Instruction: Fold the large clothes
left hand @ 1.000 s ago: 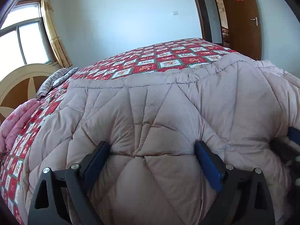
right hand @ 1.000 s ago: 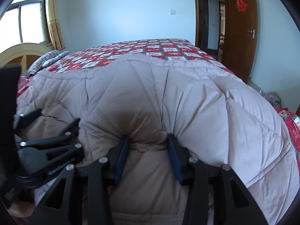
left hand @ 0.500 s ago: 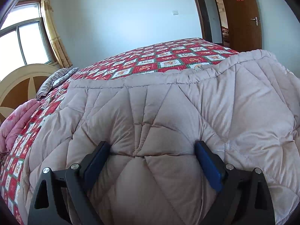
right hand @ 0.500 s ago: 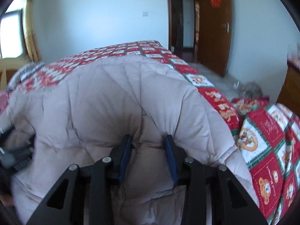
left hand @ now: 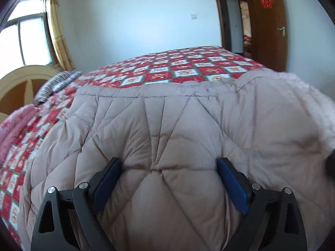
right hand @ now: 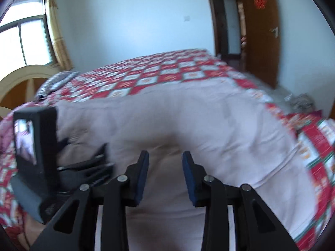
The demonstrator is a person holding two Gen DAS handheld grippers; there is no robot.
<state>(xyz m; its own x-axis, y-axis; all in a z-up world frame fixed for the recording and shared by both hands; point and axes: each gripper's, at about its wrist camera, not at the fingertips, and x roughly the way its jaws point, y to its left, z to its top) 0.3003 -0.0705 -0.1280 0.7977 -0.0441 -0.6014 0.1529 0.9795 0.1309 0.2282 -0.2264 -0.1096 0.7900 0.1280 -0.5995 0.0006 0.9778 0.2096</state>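
A thick pale pink quilted comforter lies on the bed and fills both views; in the right wrist view it is blurred by motion. My left gripper has wide-spread jaws with a bulging fold of the comforter pressed between the blue pads. My right gripper has narrower jaws closed on a bunched fold of the comforter. The left gripper's body and screen show at the left of the right wrist view.
The bed carries a red patchwork cover. A cream headboard, a striped pillow and a pink blanket are at the left. A window with curtain is at the far left; a brown door is at the right.
The right gripper swung back left with the fold of comforter, now close beside the left gripper. The left gripper kept its grip and barely moved; the comforter's right part settled lower.
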